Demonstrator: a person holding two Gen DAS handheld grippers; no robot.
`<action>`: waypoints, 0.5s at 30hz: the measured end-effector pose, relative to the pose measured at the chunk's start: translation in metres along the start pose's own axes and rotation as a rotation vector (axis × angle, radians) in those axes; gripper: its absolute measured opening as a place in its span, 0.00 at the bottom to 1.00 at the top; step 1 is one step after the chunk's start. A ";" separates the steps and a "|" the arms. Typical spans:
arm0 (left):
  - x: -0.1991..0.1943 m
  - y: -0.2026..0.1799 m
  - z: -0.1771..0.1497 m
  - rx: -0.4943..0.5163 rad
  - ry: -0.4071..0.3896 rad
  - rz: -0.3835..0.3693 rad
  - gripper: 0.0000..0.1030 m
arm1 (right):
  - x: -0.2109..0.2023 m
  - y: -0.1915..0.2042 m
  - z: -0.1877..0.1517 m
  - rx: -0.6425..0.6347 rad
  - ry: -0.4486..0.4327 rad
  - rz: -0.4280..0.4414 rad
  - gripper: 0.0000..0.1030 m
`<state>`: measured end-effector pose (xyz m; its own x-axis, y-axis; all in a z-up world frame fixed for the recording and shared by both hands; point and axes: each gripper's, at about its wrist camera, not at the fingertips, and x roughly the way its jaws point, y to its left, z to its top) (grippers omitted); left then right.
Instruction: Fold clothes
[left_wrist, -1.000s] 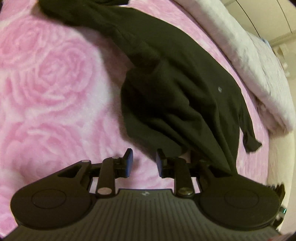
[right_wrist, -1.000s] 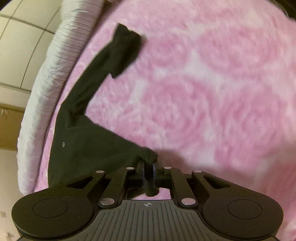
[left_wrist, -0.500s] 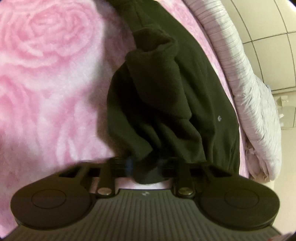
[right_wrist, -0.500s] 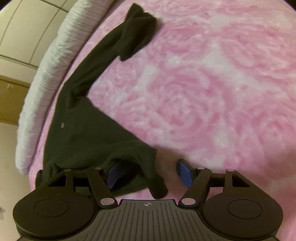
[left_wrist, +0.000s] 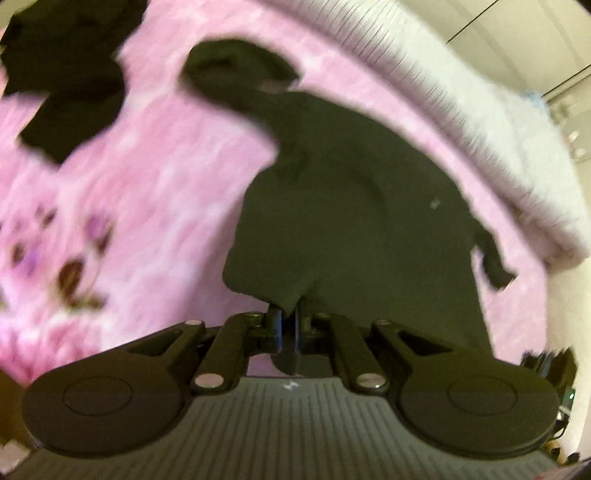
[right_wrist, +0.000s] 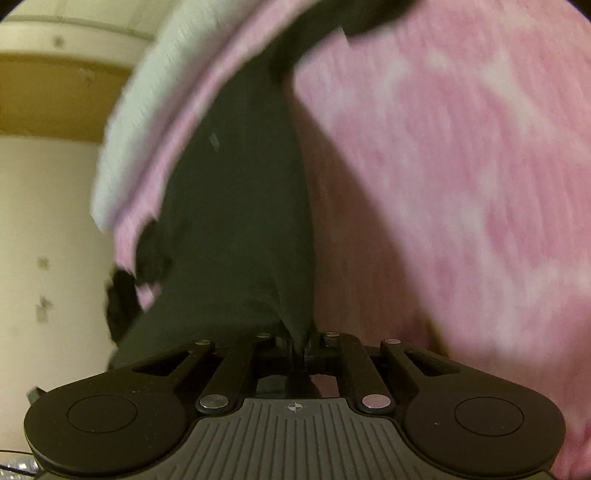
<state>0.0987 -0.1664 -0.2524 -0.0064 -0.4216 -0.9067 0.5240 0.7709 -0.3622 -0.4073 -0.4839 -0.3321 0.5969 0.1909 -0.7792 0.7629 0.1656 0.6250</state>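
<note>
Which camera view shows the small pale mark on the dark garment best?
The left wrist view shows the small pale mark best: the dark garment spreads wide there. In the right wrist view the mark is also visible, but the garment looks narrow and blurred.

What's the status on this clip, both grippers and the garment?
Left gripper shut on dark garment edge. Right gripper shut on another edge. Garment stretched over pink blanket; frames blurred. Nothing in the way.
</note>
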 end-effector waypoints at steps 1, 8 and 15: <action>0.013 0.011 -0.011 0.006 0.036 0.019 0.05 | -0.002 0.002 -0.006 -0.007 0.027 -0.002 0.06; 0.045 0.074 -0.070 -0.077 0.064 -0.005 0.11 | 0.021 -0.013 -0.038 0.025 -0.042 -0.115 0.68; 0.038 0.115 -0.081 -0.277 0.002 -0.194 0.24 | 0.033 -0.020 -0.056 0.021 -0.130 -0.069 0.70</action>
<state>0.0898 -0.0552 -0.3455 -0.0850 -0.5727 -0.8153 0.2612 0.7769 -0.5729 -0.4170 -0.4267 -0.3677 0.5691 0.0525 -0.8206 0.8074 0.1532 0.5697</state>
